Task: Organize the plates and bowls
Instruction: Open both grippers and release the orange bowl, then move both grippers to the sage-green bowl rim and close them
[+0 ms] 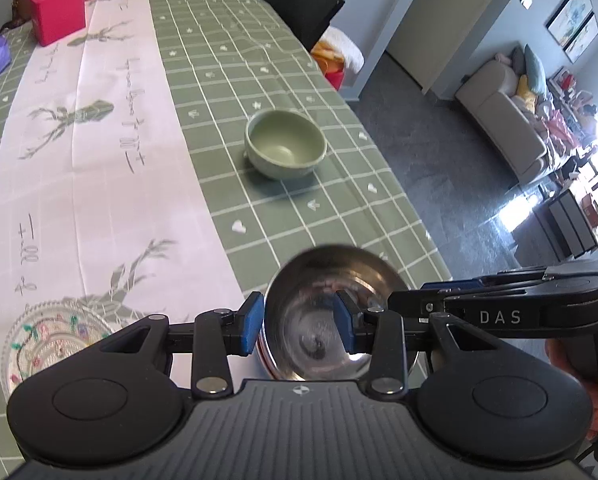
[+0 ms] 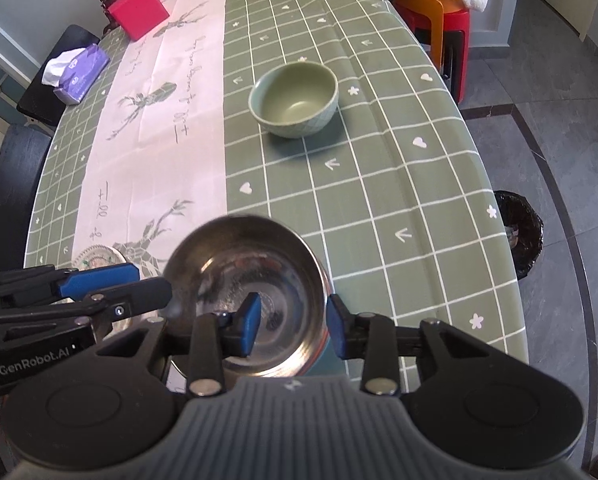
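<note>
A shiny steel bowl [image 1: 331, 312] sits at the table's near edge; it also shows in the right wrist view [image 2: 247, 288]. My left gripper [image 1: 299, 322] straddles its left wall, one blue pad outside, one inside, jaws apart. My right gripper [image 2: 293, 326] straddles its right wall the same way. A green ceramic bowl [image 1: 285, 142] stands upright farther along the table, also in the right wrist view [image 2: 295, 98]. A patterned glass plate [image 1: 51, 340] lies near left; its edge shows in the right wrist view [image 2: 95, 258].
The green checked tablecloth [image 1: 227, 60] has a pale runner [image 1: 99, 140]. A red box [image 1: 57, 12], a tissue pack [image 2: 79, 74] and several items stand at the far end. A black chair [image 1: 299, 4], stools [image 2: 439, 12] and a dark bin [image 2: 519, 232] stand beside the table.
</note>
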{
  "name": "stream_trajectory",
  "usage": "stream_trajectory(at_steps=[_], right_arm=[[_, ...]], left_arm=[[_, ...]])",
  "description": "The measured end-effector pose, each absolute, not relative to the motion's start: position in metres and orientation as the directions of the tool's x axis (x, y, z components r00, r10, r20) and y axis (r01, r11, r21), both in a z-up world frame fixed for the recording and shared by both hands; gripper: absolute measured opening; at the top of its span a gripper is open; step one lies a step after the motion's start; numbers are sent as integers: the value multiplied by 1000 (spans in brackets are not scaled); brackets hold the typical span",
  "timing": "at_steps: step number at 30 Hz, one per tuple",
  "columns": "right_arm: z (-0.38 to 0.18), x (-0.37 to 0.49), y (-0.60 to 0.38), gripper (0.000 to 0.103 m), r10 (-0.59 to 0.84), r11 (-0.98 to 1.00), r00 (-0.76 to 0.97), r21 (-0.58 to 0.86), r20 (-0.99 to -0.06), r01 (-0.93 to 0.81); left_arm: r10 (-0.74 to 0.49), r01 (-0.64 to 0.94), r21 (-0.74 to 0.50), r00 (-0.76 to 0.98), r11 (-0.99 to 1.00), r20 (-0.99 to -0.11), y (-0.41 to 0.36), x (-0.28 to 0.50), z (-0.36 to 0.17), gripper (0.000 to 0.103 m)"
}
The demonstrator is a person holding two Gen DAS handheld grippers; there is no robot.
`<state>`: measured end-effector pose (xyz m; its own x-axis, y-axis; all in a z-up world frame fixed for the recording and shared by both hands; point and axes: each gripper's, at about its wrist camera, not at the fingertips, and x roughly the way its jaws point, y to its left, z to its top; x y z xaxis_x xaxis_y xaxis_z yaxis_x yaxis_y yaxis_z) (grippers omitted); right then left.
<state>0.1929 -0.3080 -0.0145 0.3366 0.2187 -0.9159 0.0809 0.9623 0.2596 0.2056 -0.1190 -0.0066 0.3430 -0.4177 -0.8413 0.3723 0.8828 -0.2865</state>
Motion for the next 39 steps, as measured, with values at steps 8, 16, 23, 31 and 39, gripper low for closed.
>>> stream_trajectory(at_steps=[8,16,23,31,39], right_arm=[[-7,218,-309,35,212,958,381,268,-900,100],[-6,255,-318,35,205,947,400,284,-893,148],[-15,294,-323,35,182,948,397,268,-900,173],[-41,337,-329,29,158,946,360,245,-919,211],[-62,368,-332,23,149,942,328,235,-933,241]], left_arm=[[-438,370,-293,408,882,-801,-118,232,1,45],[-455,343,-323,436,882,-776,-115,271,-4,44],[-455,373,-308,417,875,-787,-128,302,-17,44],[-451,357,-321,385,877,-806,-136,340,-49,38],[-457,315,-354,365,881,-811,-141,370,-75,35]])
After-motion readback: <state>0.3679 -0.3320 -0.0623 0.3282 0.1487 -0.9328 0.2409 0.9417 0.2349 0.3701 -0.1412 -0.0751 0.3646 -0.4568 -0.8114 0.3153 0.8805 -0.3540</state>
